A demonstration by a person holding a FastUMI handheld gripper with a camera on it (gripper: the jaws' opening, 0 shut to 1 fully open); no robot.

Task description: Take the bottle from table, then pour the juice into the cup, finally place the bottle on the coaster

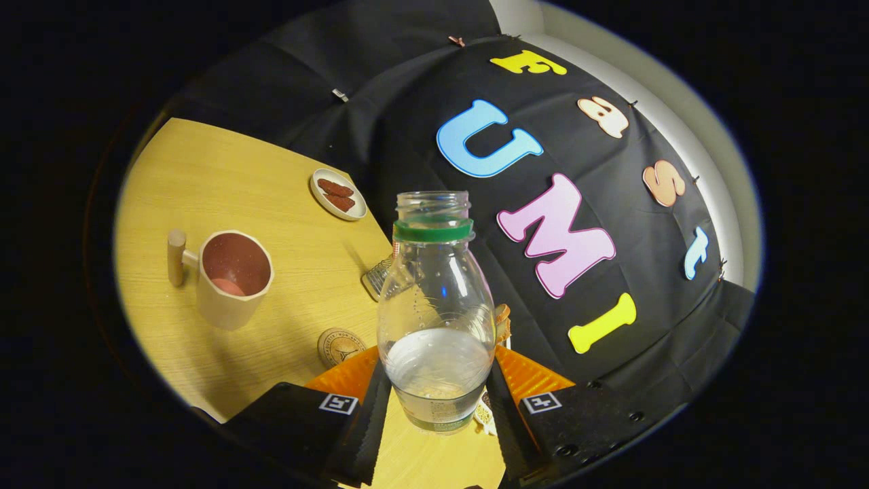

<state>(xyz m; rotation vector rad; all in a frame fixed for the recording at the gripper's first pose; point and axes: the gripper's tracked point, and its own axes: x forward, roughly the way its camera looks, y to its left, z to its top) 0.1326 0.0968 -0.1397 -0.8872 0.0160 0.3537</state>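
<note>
Bottle (435,319) stood betw. the two fingers of the gripper (434,407), both fingers pressed vs. its lower body, one each side; jaws closed only as far as the bottle's width allowed. Bottle clear, uncapped, green ring (432,231) round the neck; long axis ran straight away from the fingers, open mouth pointing up toward the booth wall, base nearest the camera; clear liquid filled approx. the lower third, surface level w/ the fingertips. Whether base sat on the table (224,176) or was lifted off it: can't tell.

Cup (232,278) sat on the wooden table well off to the left of the bottle, upright, open mouth up, reddish inside, stubby wooden handle (176,257) on its far-left side. Round coaster (339,347) lay flat just beside the left finger, betw. cup and bottle, partly covered by the finger. Small plate (338,194) w/ two reddish-brown pieces beyond the cup, near the wall. A small ridged metallic item (375,278) partly hidden behind the bottle's left shoulder; can't tell what.
</note>
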